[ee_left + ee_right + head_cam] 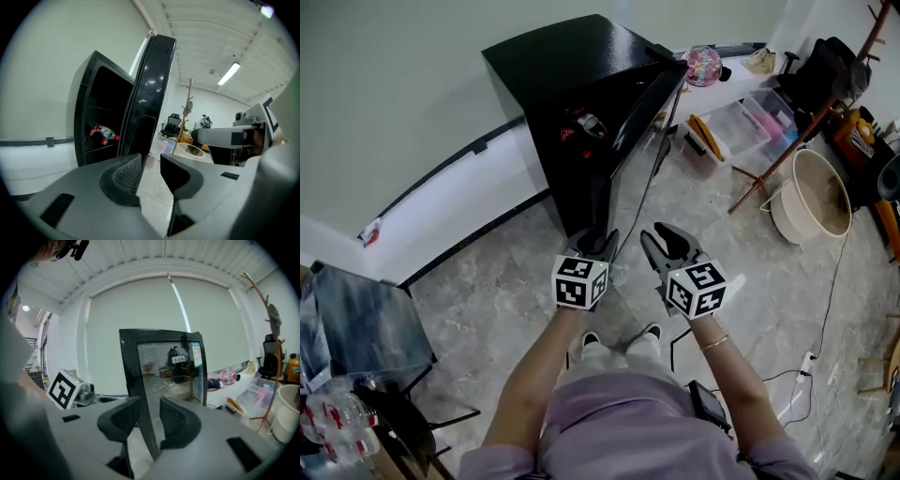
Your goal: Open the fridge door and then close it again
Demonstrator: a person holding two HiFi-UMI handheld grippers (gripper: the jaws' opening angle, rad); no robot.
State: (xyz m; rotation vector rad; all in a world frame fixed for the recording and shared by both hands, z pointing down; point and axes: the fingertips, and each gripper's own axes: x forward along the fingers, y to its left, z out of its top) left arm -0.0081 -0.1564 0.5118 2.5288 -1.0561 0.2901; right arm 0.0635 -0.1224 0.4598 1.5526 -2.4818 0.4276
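Fridge (572, 66) position: black cabinet against the pale wall, at the top centre of the head view. Its door (645, 103) stands partly open, swung out toward us, with the free edge nearest the two claws. Through the opening we see a shelf carrying bottles (104, 133) (red on them, lying down).

Left claw (151, 164): jaws spread, nothing between them. In the left gripper view the gap shows only floor (487, 291), and the door rises beyond the tips, seen edge-on. In the head view this claw sits close to the door's lower part; we cannot tell whether it touches.

Right claw (150, 406): jaws spread, pinching nothing. In the right gripper view the door's dark edge lines up with the gap, and its glossy front fills the view behind the right jaw. In the head view this claw sits just beside the left one and apart from the door.

Both claws point at the fridge, side by side, at the ends of the person's forearms. To the right of the fridge we note clear boxes (741, 127) and a basin (811, 197) on the floor.
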